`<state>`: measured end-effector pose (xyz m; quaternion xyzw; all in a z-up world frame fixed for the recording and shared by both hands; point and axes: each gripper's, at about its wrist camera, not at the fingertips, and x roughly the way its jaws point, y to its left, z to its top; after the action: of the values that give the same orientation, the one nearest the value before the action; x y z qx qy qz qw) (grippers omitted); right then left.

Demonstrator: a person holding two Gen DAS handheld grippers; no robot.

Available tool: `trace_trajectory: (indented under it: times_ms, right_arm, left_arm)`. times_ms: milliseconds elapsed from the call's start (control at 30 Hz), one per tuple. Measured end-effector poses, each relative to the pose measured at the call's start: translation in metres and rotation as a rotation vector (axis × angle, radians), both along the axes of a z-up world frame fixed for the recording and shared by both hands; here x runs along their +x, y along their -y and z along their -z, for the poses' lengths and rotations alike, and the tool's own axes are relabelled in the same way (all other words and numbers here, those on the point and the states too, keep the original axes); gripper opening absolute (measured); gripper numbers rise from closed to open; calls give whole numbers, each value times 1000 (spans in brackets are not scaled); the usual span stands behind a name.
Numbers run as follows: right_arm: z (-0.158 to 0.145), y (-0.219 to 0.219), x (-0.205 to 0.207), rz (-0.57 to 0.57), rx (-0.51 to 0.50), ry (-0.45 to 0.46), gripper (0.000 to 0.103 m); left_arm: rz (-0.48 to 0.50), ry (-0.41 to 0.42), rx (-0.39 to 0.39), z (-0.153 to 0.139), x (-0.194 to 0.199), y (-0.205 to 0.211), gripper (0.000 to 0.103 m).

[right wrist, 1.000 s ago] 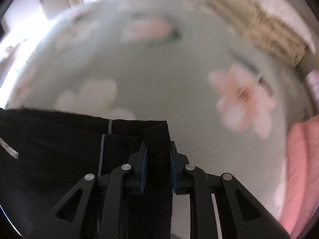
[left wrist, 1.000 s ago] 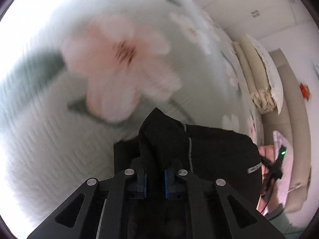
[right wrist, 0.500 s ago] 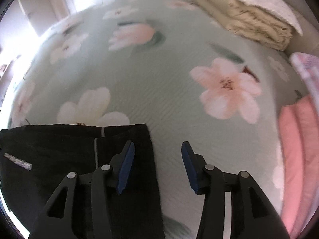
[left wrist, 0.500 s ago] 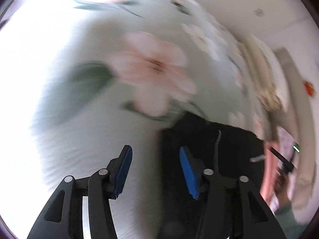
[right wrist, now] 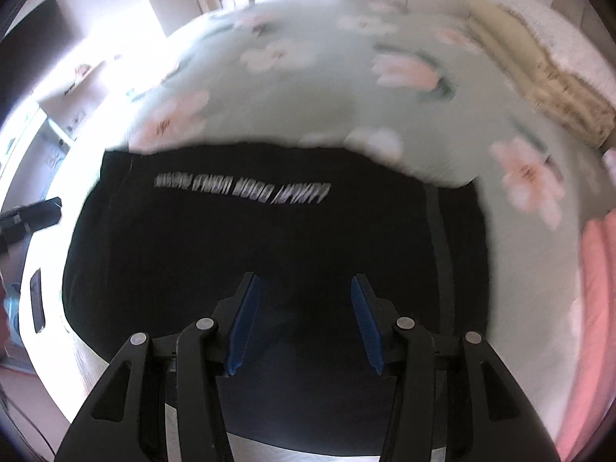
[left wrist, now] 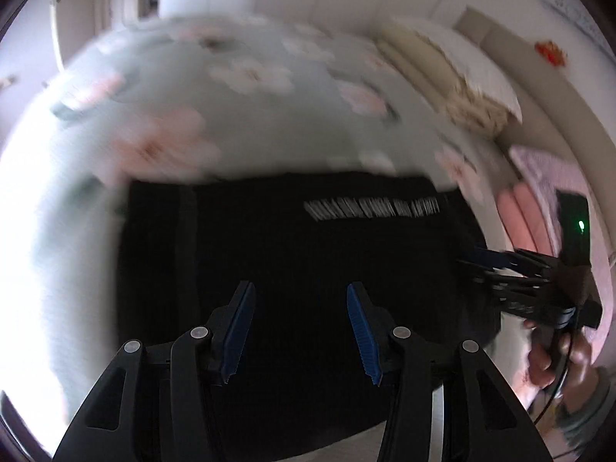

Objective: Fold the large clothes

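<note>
A black garment (left wrist: 308, 250) with a line of white lettering lies folded flat on the green flowered bedspread (left wrist: 231, 115). In the left wrist view my left gripper (left wrist: 298, 331) hovers above it, its jaws opening, with nothing between the blue pads. Over the garment's right edge my right gripper (left wrist: 473, 269) shows blurred, held by a hand (left wrist: 546, 358). In the right wrist view the same garment (right wrist: 269, 238) lies below my right gripper (right wrist: 304, 323), which stands open and holds nothing. Both views are smeared by motion.
A folded beige blanket (right wrist: 558, 88) lies at the bed's far right, under a white pillow. Folded pink clothes (right wrist: 600, 308) sit right of the garment. A dark phone-like slab (right wrist: 36, 300) lies at the left, off the bed. Bedspread (right wrist: 308, 107) stretches bare beyond the garment.
Both grippers let go of the black cloth and opened. Both then pulled back and rose, so the whole folded garment now shows below them.
</note>
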<state>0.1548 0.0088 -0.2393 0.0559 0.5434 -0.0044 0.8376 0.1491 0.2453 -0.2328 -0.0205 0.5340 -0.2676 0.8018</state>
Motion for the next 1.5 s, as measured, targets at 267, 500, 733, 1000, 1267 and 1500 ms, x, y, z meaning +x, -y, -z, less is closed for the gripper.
trace_trajectory:
  times_ms: [267, 500, 733, 1000, 1267, 1500]
  right_arm:
    - [82, -16, 14, 16, -29, -78, 52]
    - [44, -11, 15, 15, 46, -59, 52]
    - [10, -1, 70, 63, 11, 59, 52]
    - [86, 25, 107, 99, 101, -107, 52]
    - [58, 50, 90, 48, 204, -75, 55]
    - [24, 106, -2, 136, 168, -8, 78]
  left_arm:
    - [-68, 3, 144, 77, -3, 26, 53]
    - [-60, 55, 98, 22, 1, 15, 53]
    - [-157, 51, 127, 20, 69, 19, 54]
    - [-225, -138, 63, 83, 108, 11, 62]
    - [-189, -82, 31, 40, 83, -23, 63]
    - [-278, -80, -12, 7, 43, -121, 64]
